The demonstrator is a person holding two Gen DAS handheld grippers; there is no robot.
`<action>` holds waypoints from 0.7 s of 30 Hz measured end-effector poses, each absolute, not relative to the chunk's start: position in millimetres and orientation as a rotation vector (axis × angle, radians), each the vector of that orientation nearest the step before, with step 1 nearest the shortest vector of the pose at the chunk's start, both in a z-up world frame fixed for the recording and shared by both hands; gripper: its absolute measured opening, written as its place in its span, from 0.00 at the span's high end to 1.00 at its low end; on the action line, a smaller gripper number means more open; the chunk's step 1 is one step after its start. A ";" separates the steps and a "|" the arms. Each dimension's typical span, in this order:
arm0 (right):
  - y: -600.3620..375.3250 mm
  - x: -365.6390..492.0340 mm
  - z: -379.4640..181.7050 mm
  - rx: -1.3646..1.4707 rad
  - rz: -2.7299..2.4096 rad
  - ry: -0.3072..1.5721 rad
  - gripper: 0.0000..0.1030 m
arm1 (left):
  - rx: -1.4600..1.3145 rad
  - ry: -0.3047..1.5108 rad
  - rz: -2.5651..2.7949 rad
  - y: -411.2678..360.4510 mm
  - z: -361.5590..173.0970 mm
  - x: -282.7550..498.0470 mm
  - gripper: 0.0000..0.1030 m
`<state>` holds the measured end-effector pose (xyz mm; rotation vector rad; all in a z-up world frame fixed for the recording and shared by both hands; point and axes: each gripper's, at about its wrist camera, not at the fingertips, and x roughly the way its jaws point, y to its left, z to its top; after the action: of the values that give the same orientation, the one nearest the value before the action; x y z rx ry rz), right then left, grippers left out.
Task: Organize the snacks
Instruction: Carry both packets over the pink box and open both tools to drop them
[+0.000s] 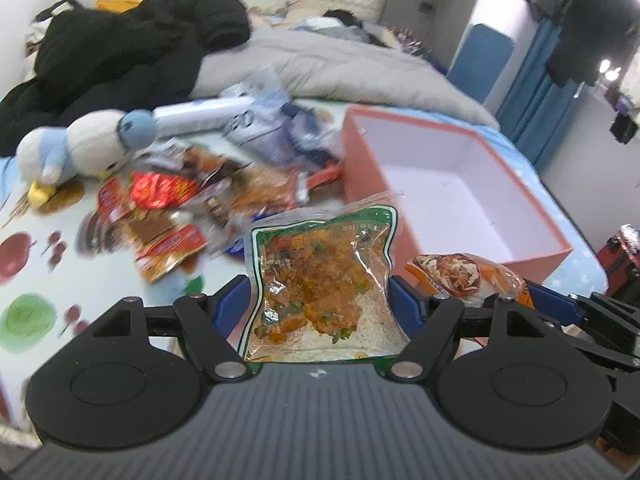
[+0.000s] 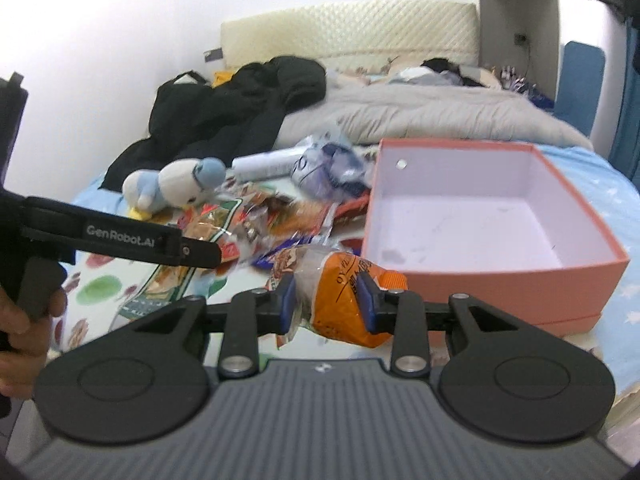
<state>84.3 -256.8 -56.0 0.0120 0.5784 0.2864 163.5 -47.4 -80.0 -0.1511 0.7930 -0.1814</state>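
Note:
My left gripper [image 1: 320,300] is shut on a green-edged clear snack packet [image 1: 320,272] and holds it up, left of the pink box [image 1: 440,208]. My right gripper [image 2: 328,300] is shut on an orange snack bag [image 2: 340,292], in front of the pink box's [image 2: 480,272] near left corner; that bag also shows in the left wrist view [image 1: 464,276]. The box is open and empty inside. A pile of loose snack packets [image 1: 172,208] lies on the bed left of the box, also in the right wrist view [image 2: 272,220]. The left gripper's arm [image 2: 120,236] crosses the right wrist view at left.
A blue and white plush penguin [image 1: 80,148] lies beside the pile. A white tube [image 1: 208,114] and blue wrappers [image 1: 296,128] lie behind it. A black jacket [image 1: 120,52] and grey duvet [image 1: 340,68] cover the far bed. The fruit-print sheet [image 1: 32,280] is at near left.

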 end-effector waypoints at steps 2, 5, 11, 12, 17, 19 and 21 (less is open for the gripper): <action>-263.3 86.0 -50.4 0.009 0.265 0.555 0.65 | -0.144 0.762 -0.214 -56.9 -73.4 168.1 0.23; -275.1 89.4 -43.6 0.014 0.230 0.520 0.65 | -0.123 0.737 -0.254 -75.1 -64.0 179.8 0.23; -301.9 105.2 -29.5 0.011 0.135 0.460 0.65 | -0.057 0.670 -0.343 -119.3 -44.8 207.2 0.23; -306.7 107.5 -28.1 0.010 0.119 0.453 0.65 | -0.051 0.649 -0.360 -128.1 -42.8 213.9 0.23; -335.2 128.2 -20.6 0.010 0.046 0.429 0.65 | -0.013 0.629 -0.436 -169.8 -39.9 248.6 0.23; -346.5 138.6 -19.3 0.025 0.035 0.433 0.65 | 0.020 0.636 -0.439 -187.6 -42.4 267.6 0.23; -355.3 151.3 -21.4 0.031 0.024 0.444 0.65 | 0.024 0.660 -0.454 -201.2 -47.0 290.0 0.23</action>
<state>151.3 -355.3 -21.4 0.0310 0.4437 0.0243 290.0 -201.2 -47.0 0.0243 0.6599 -0.4540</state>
